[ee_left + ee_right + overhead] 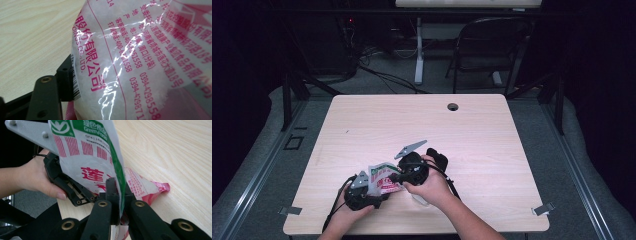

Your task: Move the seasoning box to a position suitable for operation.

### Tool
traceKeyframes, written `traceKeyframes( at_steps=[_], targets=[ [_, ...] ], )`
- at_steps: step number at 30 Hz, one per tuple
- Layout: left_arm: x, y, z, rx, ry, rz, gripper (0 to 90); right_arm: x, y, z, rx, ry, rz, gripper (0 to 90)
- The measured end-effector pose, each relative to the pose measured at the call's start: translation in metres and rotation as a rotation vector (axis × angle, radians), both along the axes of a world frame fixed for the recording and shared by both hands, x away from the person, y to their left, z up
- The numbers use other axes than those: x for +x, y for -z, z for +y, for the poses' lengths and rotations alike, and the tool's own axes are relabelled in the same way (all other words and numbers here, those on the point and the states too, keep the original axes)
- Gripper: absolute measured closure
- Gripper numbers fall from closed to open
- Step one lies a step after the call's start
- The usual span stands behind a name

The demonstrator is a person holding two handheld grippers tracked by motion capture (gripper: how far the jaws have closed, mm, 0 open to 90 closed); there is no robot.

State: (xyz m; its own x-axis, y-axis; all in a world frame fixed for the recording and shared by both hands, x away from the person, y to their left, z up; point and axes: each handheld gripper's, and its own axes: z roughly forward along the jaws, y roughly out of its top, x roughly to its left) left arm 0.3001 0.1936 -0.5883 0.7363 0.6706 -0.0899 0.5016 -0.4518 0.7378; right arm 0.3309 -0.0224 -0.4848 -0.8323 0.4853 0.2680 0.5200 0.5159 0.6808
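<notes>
A plastic food bag (381,177), printed in white, red and green and holding a white filling, hangs between both grippers near the table's front edge. My right gripper (395,178) is shut on it: in the right gripper view the two jaws (117,188) pinch the bag's green edge (100,157). My left gripper (377,192) reaches the bag from the left. In the left gripper view its left finger (63,80) lies against the barcode edge of the bag (140,60), which hides the other finger; the jaws stand wide with the bag between them.
The light wooden table (472,140) has a cable hole (453,106) near its far edge. A black chair (492,45) and a white desk leg (419,50) stand on the floor behind it. Cables trail from both grippers toward the front edge.
</notes>
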Motion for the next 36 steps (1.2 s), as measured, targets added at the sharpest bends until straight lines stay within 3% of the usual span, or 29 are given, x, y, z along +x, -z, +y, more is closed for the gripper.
traceKeyframes(
  at_steps=[13,25,36],
  targets=[
    [-0.004,0.0,-0.003,0.04,-0.017,-0.049,46.3,0.0,-0.001,0.0,0.005,0.007,-0.004,89.6],
    [-0.006,-0.006,-0.004,0.065,-0.024,-0.096,49.0,-0.002,-0.006,-0.001,0.004,0.004,-0.02,89.6],
    [-0.009,-0.024,-0.004,0.06,-0.025,-0.163,49.7,-0.009,-0.025,-0.003,0.009,-0.006,-0.085,89.7]
  ],
)
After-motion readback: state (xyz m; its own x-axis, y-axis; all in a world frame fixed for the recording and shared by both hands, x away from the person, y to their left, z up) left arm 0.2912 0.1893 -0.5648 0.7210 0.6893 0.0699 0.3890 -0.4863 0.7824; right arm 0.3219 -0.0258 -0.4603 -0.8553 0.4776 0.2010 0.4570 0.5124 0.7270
